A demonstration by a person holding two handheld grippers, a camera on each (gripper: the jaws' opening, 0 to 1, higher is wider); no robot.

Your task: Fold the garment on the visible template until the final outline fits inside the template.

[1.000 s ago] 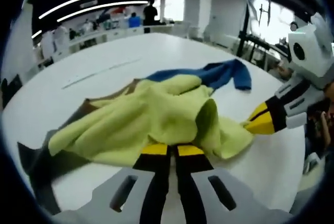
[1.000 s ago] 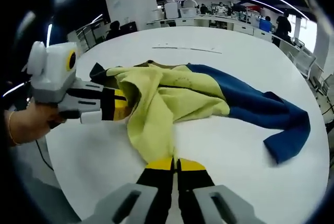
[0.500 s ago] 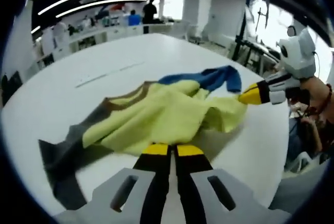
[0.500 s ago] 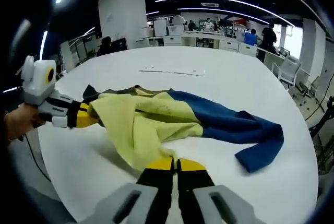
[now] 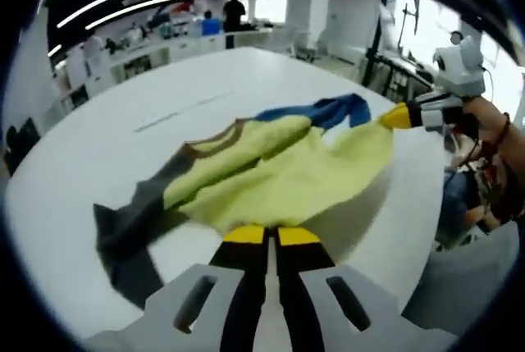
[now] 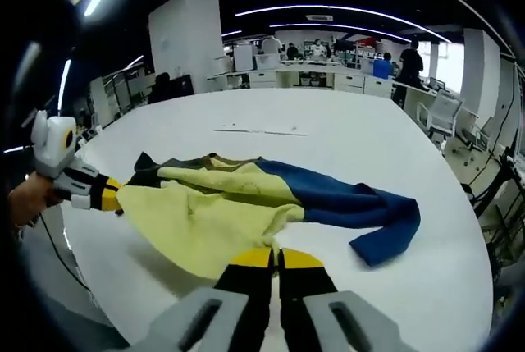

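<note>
A sweater with a yellow body (image 5: 287,180), brown collar (image 5: 209,140), grey sleeve (image 5: 131,229) and blue sleeve (image 5: 328,112) lies on the white table (image 5: 98,147). My left gripper (image 5: 264,235) is shut on one corner of the yellow hem. My right gripper (image 5: 385,118) holds the other corner, so the hem hangs stretched between them above the table's near edge. In the right gripper view, that gripper (image 6: 275,258) is shut on the hem of the yellow body (image 6: 213,221). The left gripper (image 6: 111,196) pinches the far corner, and the blue sleeve (image 6: 361,208) trails right.
A thin marked line (image 5: 180,112) crosses the table beyond the sweater, and the same line (image 6: 258,130) is in the right gripper view. Office desks (image 6: 328,77) with people stand behind the table. A chair (image 6: 443,114) is at the right, and hands hold both grippers.
Both grippers have drawn back towards the table's edge and apart. The bunched yellow body has been pulled out flatter, with the hem taut between them.
</note>
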